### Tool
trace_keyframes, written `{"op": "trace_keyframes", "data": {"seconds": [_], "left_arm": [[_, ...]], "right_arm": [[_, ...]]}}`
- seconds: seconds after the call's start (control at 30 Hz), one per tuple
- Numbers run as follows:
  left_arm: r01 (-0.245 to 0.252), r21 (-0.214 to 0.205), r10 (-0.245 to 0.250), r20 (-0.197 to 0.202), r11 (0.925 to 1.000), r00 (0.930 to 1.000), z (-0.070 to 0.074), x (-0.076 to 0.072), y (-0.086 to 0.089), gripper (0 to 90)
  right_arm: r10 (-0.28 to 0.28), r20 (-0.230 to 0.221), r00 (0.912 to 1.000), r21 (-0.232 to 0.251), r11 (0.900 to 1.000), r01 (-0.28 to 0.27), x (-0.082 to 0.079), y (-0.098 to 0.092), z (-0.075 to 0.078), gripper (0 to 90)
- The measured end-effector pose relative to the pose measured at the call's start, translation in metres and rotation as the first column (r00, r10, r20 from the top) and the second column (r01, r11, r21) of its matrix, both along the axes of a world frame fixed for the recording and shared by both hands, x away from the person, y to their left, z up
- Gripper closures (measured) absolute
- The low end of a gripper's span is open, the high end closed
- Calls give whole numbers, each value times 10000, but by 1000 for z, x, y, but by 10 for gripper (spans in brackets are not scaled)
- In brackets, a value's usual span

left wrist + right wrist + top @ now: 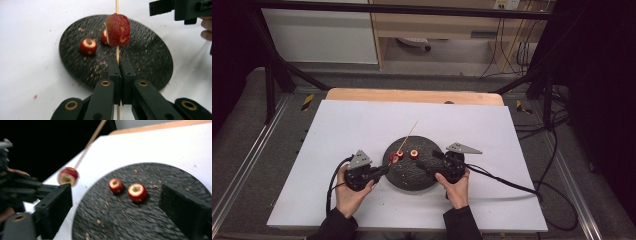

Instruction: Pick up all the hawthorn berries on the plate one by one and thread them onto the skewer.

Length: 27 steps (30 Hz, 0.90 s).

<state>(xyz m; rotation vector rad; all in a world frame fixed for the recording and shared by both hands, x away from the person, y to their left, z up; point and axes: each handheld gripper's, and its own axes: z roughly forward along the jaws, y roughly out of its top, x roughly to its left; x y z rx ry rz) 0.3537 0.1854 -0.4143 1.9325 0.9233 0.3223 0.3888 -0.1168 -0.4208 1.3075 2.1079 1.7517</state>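
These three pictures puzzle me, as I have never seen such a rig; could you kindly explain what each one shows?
A person sits at a white table with a hand-held gripper in each hand. The high view looks down from above; the other two come from cameras riding on each gripper.

On the table lies a round black plate with two cored red fruits on it.

The left hand-held gripper is shut on a thin wooden skewer, which has a third red fruit threaded on it. The right hand-held gripper is open and holds nothing; it hangs over the plate.
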Motion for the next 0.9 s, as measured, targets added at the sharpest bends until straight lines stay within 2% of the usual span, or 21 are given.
{"op": "trace_keyframes", "data": {"seconds": [0.17,0.33,0.43,0.7,0.83,0.9], "left_arm": [[-54,66,55,-134,10000,9999,-5,-9,17,884],[-131,51,132,-248,9999,9996,-11,-16,32,884],[-160,37,161,-302,9999,9994,-15,-19,40,884],[-114,104,117,-376,9999,9992,-20,-26,55,884],[-67,151,73,-419,9999,9991,-21,-29,60,884],[-79,179,86,-391,9998,9992,-21,-30,62,884]], "right_arm": [[387,-188,9991,-1067,9935,-405,1,-5,-3,56],[702,-371,9968,-1538,9852,-751,3,-6,-3,38],[696,-500,9963,-1873,9792,-779,5,-6,-2,22],[899,-742,9932,-3012,9474,-1083,18,5,10,9],[1036,-799,9914,-3635,9231,-1258,24,15,17,15],[1084,-863,9904,-3986,9073,-1340,28,19,21,18]]}}
